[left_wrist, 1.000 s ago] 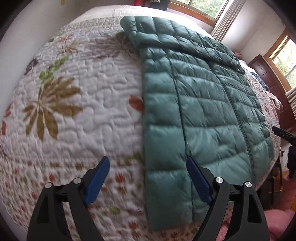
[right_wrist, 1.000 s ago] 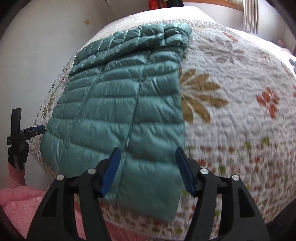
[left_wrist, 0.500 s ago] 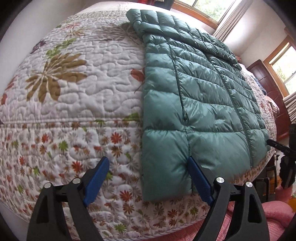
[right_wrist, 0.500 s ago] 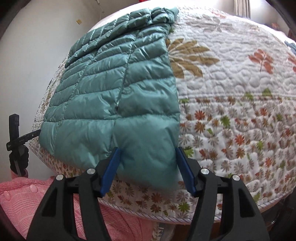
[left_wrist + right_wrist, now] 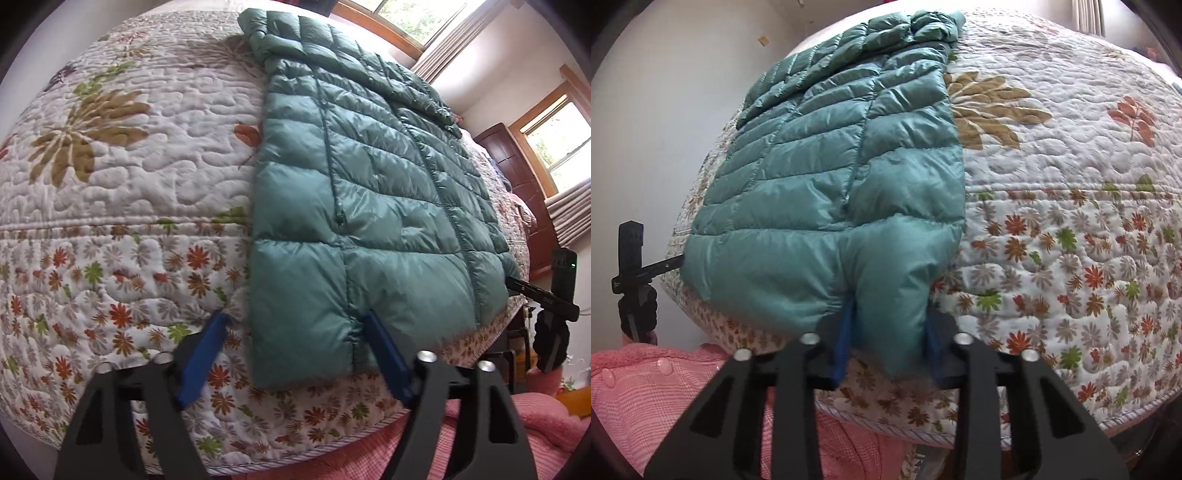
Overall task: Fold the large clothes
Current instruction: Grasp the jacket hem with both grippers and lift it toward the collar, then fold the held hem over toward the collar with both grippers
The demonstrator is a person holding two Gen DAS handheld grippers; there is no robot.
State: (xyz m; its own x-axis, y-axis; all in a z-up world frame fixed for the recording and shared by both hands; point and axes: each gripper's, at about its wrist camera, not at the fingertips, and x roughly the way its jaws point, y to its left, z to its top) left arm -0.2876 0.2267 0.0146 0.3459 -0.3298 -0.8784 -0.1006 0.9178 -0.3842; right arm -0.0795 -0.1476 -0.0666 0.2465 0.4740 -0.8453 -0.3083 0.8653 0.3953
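Right gripper fingers pinching teal jacket hem, tips half hidden, left gripper fingers apart

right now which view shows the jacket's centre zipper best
The left wrist view: the puffer jacket lies wide, its centre zipper running down to the hem. The right wrist view shows mostly one side panel, its hem corner between the right tool fingers.

Left gripper held low, blue jaws spread wide and gripping nothing, right gripper level beside it, jaws drawn in and pinching a fold of puffy fabric between them
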